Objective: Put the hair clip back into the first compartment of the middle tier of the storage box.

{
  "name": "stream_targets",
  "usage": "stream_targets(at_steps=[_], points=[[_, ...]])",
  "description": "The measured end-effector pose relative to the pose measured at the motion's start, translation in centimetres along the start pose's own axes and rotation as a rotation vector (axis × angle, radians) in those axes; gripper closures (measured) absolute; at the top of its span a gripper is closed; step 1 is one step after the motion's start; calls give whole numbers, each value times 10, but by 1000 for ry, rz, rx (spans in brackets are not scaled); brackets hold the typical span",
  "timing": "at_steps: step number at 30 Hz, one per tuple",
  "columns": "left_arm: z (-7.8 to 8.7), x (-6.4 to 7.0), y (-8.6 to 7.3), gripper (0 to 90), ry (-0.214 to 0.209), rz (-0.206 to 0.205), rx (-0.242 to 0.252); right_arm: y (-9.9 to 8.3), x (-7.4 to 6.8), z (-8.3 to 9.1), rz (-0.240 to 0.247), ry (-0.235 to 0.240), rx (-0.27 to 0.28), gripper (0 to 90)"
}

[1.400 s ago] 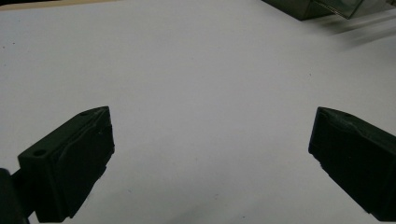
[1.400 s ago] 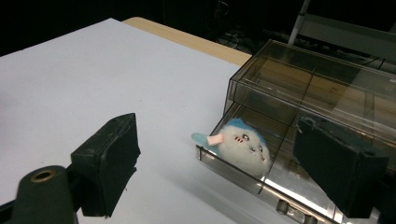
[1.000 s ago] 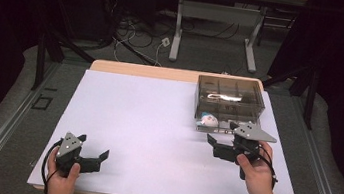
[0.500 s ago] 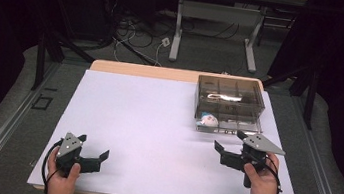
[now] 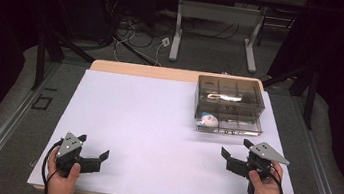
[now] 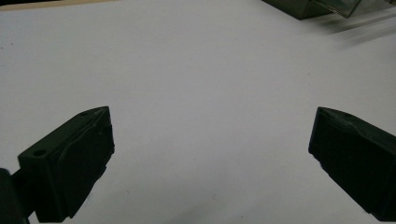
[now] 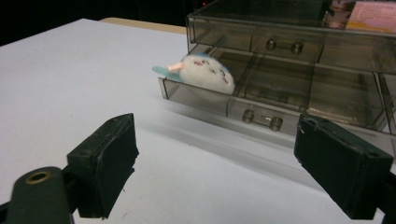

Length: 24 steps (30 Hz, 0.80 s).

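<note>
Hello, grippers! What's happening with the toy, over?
Both grippers, left and right, open, empty. White-and-blue plush toy in smoky clear drawer box's open drawer. Nothing between.

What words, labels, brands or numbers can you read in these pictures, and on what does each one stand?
No text can be read.
A pinkish label on the drawer cabinet, seen top right in the right gripper view: print too blurred to read.
Red marks on the plush toy in the open drawer: stitched features, not letters.

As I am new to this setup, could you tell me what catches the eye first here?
A smoky clear drawer box at the table's far right, its bottom drawer pulled open with a white-and-blue plush toy at its left end. The right gripper faces it, jaws wide apart.
</note>
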<state>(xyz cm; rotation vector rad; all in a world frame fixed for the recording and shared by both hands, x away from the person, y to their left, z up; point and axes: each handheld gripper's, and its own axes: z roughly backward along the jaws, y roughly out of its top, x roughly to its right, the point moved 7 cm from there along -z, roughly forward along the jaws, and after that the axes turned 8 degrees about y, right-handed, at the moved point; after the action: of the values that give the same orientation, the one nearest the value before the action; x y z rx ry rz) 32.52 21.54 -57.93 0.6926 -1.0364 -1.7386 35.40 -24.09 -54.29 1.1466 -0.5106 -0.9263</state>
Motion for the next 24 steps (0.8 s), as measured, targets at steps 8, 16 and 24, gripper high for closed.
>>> stream_targets(at_steps=[8,16,24], points=[[0,0,0,3,-1,1,-1,-18,7,0,13,-33,-13,130],[0,0,0,3,0,-2,-1,-30,10,1,30,-50,-36,130],[0,0,0,3,-1,-1,-2,-35,13,3,10,-45,-42,130]])
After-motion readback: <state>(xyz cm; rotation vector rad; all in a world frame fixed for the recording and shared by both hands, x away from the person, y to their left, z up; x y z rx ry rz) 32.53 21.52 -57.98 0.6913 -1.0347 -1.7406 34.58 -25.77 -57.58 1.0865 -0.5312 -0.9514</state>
